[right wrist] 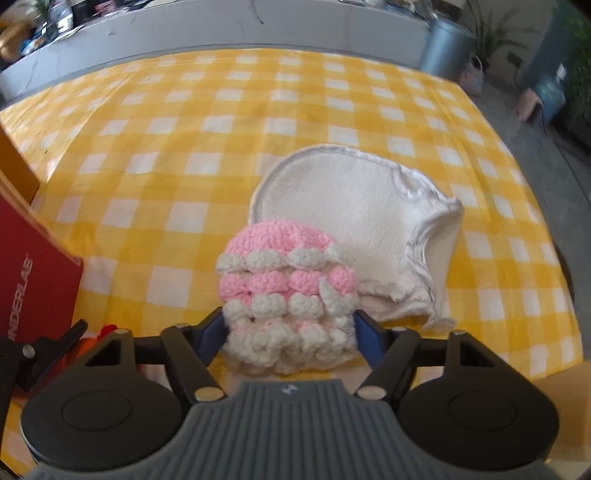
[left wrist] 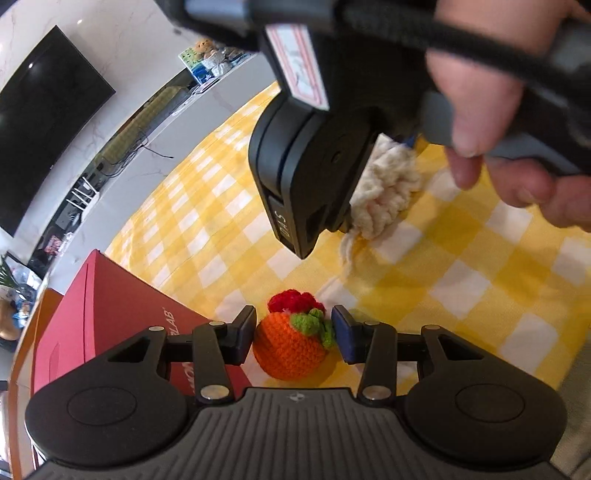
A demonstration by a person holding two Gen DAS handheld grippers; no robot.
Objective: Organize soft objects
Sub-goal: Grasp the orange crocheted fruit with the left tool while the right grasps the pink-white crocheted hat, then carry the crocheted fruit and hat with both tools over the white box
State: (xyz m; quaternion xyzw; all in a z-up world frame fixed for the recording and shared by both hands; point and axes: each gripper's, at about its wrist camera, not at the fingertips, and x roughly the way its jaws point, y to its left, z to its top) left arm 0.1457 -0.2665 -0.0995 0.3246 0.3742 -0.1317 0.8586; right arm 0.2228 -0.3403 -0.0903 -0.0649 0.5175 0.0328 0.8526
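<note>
Yellow-checked counter (right wrist: 147,155). Right gripper (right wrist: 288,325) jaws squeezing pink-and-white crochet piece (right wrist: 284,280); left gripper (left wrist: 293,332) jaws open, flanking orange crochet fruit (left wrist: 288,347). Could slip loose, being squashy.

Marble wall (left wrist: 122,33) with dark television (left wrist: 40,122) — potted plants (right wrist: 491,33) beyond.

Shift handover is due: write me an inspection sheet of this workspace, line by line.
Surface: yellow-and-white checked tablecloth, lightly wrinkled.
Job's things: pink-and-white crochet piece between the right gripper's fingers; white fleece cloth lying behind it; orange crochet fruit with a red crochet piece touching it at the back.
Clutter: red box at the table's left edge.
Grippers: left gripper open around the fruit, right finger clearly apart; right gripper shut on the crochet piece.
Cables: thick black cable at the right hand.
Surroundings: dark screen, grey bin, plants.
</note>
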